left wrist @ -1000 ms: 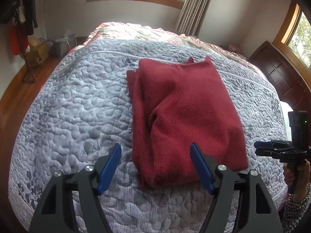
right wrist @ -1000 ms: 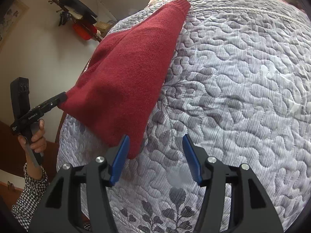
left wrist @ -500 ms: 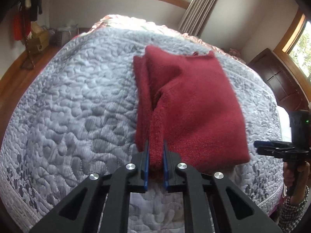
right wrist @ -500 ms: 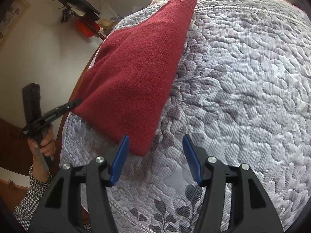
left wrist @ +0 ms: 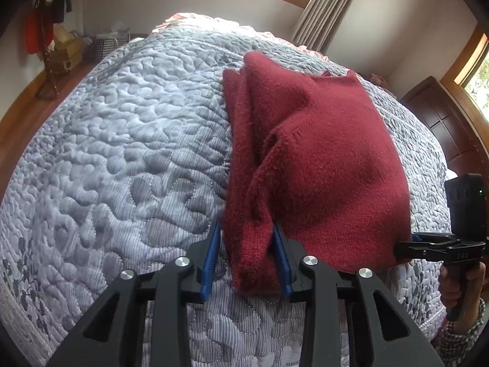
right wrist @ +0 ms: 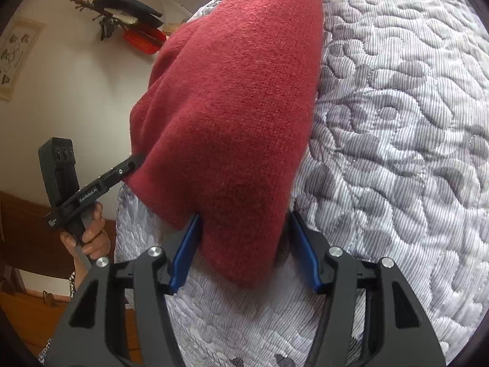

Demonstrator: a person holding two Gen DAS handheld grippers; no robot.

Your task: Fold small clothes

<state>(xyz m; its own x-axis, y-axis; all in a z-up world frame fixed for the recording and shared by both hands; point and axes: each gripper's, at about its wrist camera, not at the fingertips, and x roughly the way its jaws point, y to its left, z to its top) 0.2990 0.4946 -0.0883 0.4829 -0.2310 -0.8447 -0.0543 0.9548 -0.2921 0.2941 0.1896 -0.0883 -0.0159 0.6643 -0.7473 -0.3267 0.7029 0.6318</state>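
A folded dark red sweater lies on the grey quilted bed. My left gripper is at its near left corner. The jaws stand partway apart, with the bunched hem loosely between them and a small gap at the left pad. In the right wrist view the sweater bulges up, and its near right corner sits between the wide-spread fingers of my right gripper. There the left gripper touches the sweater's other corner. In the left wrist view the right gripper meets the sweater's right edge.
The quilt spreads wide to the right of the sweater. A coat stand with hanging clothes and a red bag stands by the far left wall, with a basket beside it. Dark wooden furniture flanks the bed's right side.
My left gripper closed on the sweater's corner half a second ago and now stands wider apart around it. My right gripper moved forward, so the other corner now lies between its open fingers.
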